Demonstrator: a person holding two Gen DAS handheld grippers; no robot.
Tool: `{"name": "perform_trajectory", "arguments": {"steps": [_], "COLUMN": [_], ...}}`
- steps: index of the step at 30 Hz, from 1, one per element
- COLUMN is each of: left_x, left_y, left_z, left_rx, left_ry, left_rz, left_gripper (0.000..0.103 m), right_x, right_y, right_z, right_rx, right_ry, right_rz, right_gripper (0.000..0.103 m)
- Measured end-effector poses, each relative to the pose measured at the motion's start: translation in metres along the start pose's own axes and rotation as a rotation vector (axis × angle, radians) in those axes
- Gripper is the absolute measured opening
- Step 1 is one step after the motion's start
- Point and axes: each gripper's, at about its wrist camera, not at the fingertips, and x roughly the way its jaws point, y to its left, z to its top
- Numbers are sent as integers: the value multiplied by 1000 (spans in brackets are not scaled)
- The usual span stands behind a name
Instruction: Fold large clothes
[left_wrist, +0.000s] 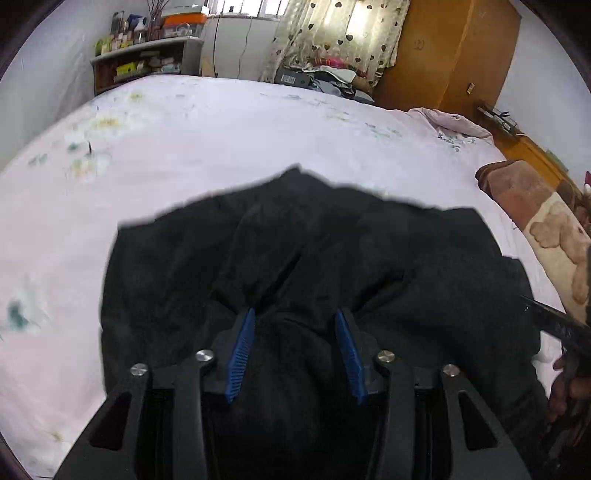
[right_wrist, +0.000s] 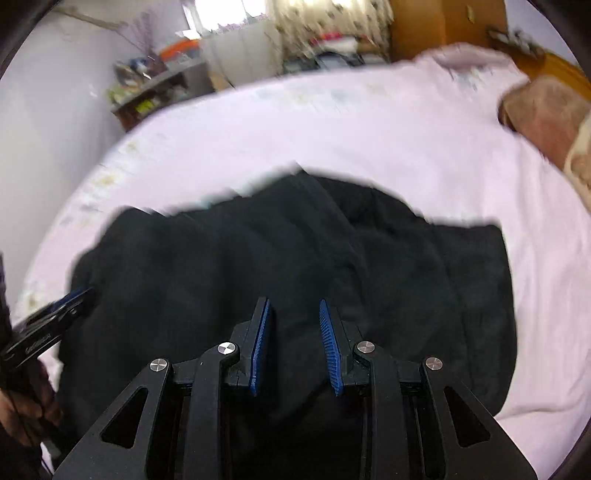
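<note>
Left gripper (left_wrist: 295, 317) fingers bunch black garment (left_wrist: 332, 240), folds indistinct.

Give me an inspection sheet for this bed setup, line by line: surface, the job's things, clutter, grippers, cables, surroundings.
Surface: bed sheet, pale pink, faint floral print.
Job's things: black garment bunched on the sheet, unfolded.
Clutter: brown blanket at the right edge.
Grippers: left gripper has black cloth gathered between its pads; right gripper stands open over the garment.
Cables: one cord hangs down the far wall.
Surroundings: cluttered shelf, heart-print curtain, wooden wardrobe.
</note>
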Motion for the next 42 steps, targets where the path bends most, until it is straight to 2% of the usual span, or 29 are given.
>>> {"name": "perform_trajectory", "arguments": {"steps": [4,7,9,11,14,16,19,22,24,28,42], "left_x": [8,7,-6,-29,-58,-65,-52,-36,-31,-22,-16], "left_y": [-6,-9,-10,-14,-22,-29,-33,-32,-37,-44,-48], "left_z": [-22,-11,-5,-2,-11,-22,-43,-53,-58,-62,-68], "left_rx": [71,69,60,45,57,70,69,48,47,75,97], "left_ry": [-38,-19,-12,-39,-85,-81,-11,12,23,32,33], "left_rz": [20,26,23,-24,-83,-112,-107,-92,-74,-35,-10], "left_gripper": [44,44,43,43,43,43,43,44,44,44,44], "right_x": [18,16,2,-21,-65,-81,-69,-39,-25,-9,7], "right_y": [-16,-15,-10,0,17,33,55,63,61,60,65], "right_z": [-20,-22,-16,-9,-17,-30,-55,-80,-86,-92,-97], "right_rx": [13,-7,-11,-26,-30,-54,-102,-125,-139,-145,-157], "right_ry": [-6,-7,-4,-45,-135,-153,-82,10,36,52,57], "right_rz": [26,14,-3,-16,53,105,150,126,93,79,43], "right_gripper": [26,26,26,28,28,28,28,28,28,28,27]}}
